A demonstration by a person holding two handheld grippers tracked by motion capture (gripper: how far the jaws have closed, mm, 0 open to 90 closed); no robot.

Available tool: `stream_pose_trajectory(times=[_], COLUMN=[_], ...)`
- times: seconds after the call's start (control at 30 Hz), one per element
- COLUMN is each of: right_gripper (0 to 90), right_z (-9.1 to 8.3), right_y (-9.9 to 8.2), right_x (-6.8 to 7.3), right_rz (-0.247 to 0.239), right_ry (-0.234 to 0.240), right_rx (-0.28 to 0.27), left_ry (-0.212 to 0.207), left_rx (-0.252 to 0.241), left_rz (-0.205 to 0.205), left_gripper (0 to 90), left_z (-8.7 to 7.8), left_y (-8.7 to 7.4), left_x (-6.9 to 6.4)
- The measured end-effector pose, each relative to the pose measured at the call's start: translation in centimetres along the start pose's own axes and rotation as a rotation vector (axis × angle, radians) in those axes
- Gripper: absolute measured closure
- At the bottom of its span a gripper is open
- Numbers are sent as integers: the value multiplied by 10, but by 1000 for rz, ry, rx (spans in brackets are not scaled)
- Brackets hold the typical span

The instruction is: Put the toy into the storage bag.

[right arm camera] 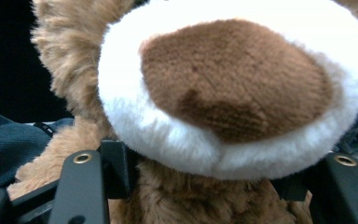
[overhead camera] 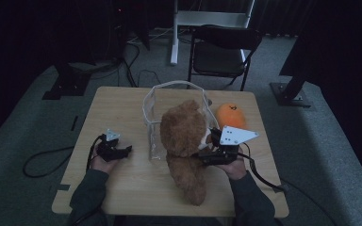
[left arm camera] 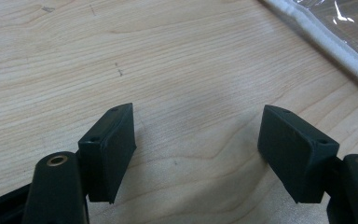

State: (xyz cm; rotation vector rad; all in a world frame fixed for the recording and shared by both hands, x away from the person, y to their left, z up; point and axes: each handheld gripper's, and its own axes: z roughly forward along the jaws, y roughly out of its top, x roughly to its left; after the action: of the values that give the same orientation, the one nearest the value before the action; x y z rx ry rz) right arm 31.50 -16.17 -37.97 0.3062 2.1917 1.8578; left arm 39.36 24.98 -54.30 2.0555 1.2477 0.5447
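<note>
On the bench [overhead camera: 122,188] lie one teddy bear [overhead camera: 185,141], mid-bench, one clear bag [overhead camera: 154,113] and one orange toy [overhead camera: 231,115]. Right gripper [overhead camera: 206,151] jaws clamp the bear; left gripper [left arm camera: 196,149] jaws gape empty.

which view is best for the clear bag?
High view: the clear bag shows whole, standing open behind the teddy bear. The left gripper view catches just its white-edged corner. In the right gripper view the bear fills the frame.

Bear [overhead camera: 184,141] lies mid table [overhead camera: 122,183], head toward clear bag [overhead camera: 158,110] behind it. R gripper [overhead camera: 206,151] clamps its side; L gripper [overhead camera: 120,151] rests apart on wood. Orange [overhead camera: 231,115] near back right.
</note>
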Motion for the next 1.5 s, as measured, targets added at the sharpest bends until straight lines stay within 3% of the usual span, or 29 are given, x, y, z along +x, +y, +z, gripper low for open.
stream_pose_trajectory(times=[0.23,1.5], right_gripper=[368,371], right_z=[-7,-39], right_y=[5,25], right_x=[1,3], right_rz=[-7,-27], right_ry=[-34,-82], right_rx=[1,-81], left_ry=[0,0], left_rx=[0,1], left_rz=[0,0], left_gripper=[278,278], left_z=[0,0], left_y=[0,0], left_x=[0,0])
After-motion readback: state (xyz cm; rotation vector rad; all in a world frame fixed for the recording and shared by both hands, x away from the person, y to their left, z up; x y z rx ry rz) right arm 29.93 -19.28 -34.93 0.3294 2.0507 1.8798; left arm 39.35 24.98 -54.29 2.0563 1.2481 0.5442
